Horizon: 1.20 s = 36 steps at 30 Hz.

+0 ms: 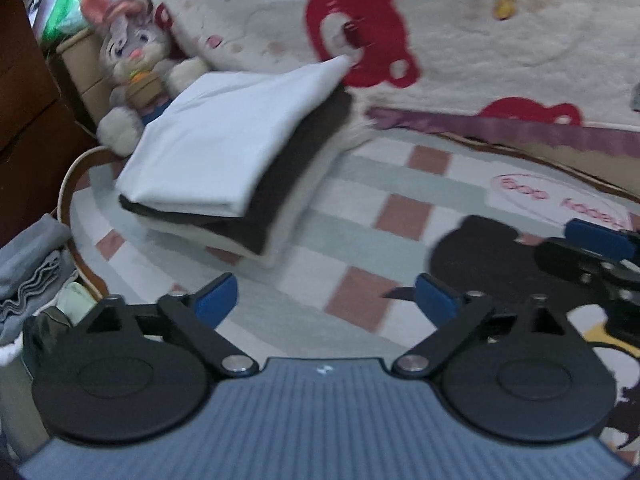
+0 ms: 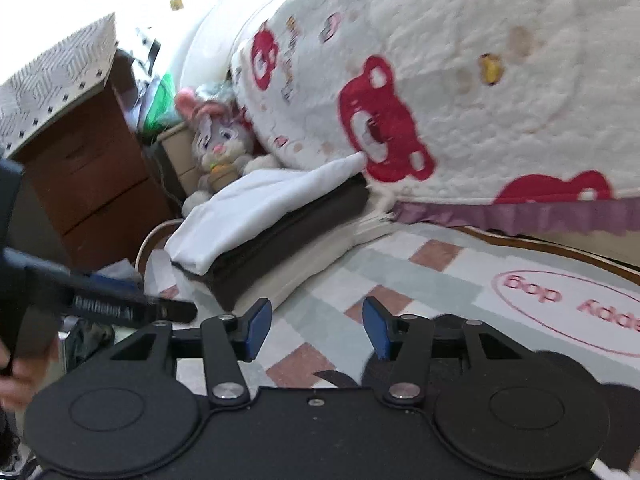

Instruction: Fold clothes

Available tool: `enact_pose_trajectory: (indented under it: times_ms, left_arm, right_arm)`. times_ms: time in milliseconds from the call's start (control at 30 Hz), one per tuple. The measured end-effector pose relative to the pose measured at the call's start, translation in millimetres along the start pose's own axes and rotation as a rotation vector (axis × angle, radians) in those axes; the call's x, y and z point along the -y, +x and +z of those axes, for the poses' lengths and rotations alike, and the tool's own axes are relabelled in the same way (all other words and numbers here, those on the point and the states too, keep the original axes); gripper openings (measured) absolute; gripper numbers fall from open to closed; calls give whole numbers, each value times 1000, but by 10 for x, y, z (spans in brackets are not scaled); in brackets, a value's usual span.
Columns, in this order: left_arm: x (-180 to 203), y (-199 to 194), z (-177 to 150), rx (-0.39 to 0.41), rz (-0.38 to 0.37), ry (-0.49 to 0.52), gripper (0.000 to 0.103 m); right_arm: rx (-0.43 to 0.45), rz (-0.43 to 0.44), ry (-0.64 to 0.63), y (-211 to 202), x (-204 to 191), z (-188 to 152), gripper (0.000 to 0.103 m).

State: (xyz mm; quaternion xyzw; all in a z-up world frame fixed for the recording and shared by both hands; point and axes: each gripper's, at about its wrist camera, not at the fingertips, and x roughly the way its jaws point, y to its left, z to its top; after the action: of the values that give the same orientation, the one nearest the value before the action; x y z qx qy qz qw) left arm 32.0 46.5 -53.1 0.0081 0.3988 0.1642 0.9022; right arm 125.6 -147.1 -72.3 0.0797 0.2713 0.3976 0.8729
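A stack of folded clothes lies on the checked rug against the bed: a white folded garment (image 1: pixel 212 136) on top, a dark brown one (image 1: pixel 288 184) under it, and a cream one (image 1: pixel 304 216) at the bottom. The stack also shows in the right wrist view, with the white garment (image 2: pixel 256 212) on top. My left gripper (image 1: pixel 326 300) is open and empty, just short of the stack. My right gripper (image 2: pixel 316 326) is open and empty above the rug; it also appears at the right edge of the left wrist view (image 1: pixel 600 248). A pile of unfolded grey clothes (image 1: pixel 32 272) lies at the left.
The bed with a white quilt with red bears (image 2: pixel 460 80) rises behind the stack. A plush rabbit (image 1: pixel 128 60) sits by a brown cabinet (image 2: pixel 92 180) at the left. The checked rug (image 1: pixel 384 192) has a dark cartoon print (image 1: pixel 480 256) at the right.
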Motion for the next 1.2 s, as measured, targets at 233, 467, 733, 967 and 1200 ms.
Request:
enact_pose_trajectory:
  times_ms: [233, 467, 733, 967, 1200]
  left_arm:
    - [387, -300, -321, 10, -18, 21, 100]
    - [496, -483, -501, 8, 48, -2, 101]
    - [713, -759, -773, 85, 88, 44, 102]
    - [707, -671, -825, -24, 18, 25, 103]
    - [681, -688, -850, -21, 38, 33, 103]
  right_arm:
    - [-12, -47, -41, -476, 60, -115, 63]
    - [26, -67, -79, -949, -22, -226, 70]
    - [38, -99, -44, -1216, -88, -403, 70]
    - [36, -109, -7, -1271, -48, -448, 72]
    - [25, -112, -23, -1229, -108, -436, 72]
